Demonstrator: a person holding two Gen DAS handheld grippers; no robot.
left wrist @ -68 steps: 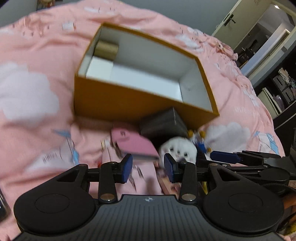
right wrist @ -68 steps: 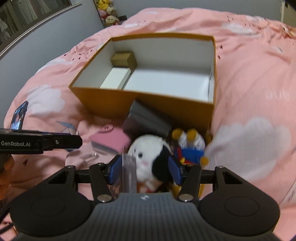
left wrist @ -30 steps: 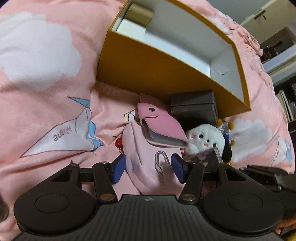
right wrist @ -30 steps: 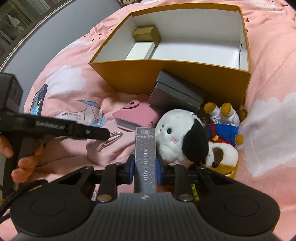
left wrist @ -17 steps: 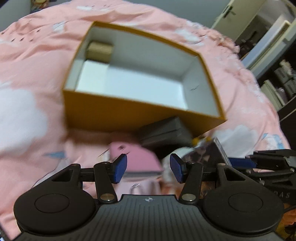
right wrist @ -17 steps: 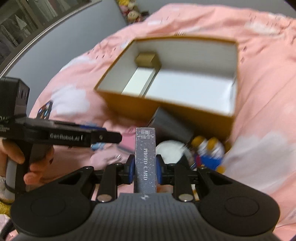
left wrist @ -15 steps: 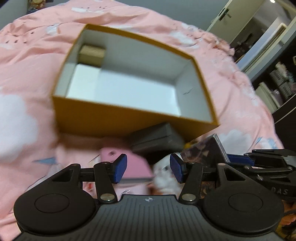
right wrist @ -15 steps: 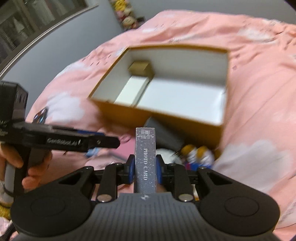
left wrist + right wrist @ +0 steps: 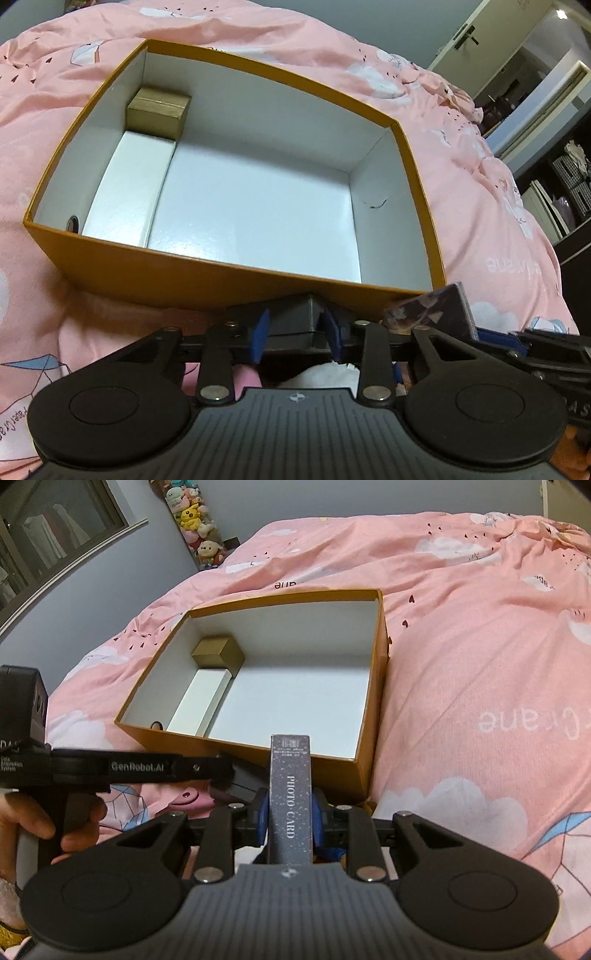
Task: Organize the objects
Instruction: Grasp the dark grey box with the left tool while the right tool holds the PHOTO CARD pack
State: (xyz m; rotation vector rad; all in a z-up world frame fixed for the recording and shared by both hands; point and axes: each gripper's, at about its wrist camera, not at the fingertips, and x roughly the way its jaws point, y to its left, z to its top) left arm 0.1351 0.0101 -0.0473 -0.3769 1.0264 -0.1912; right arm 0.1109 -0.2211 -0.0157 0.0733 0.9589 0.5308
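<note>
Just short of the orange box's (image 9: 373, 701) near wall, the right gripper (image 9: 290, 818) clamps the photo card box (image 9: 290, 794), its long axis pointing forward toward the cavity (the nearer carrier). The left gripper (image 9: 295, 332) is closing around the dark box (image 9: 291, 319) lying against that wall outside.
</note>
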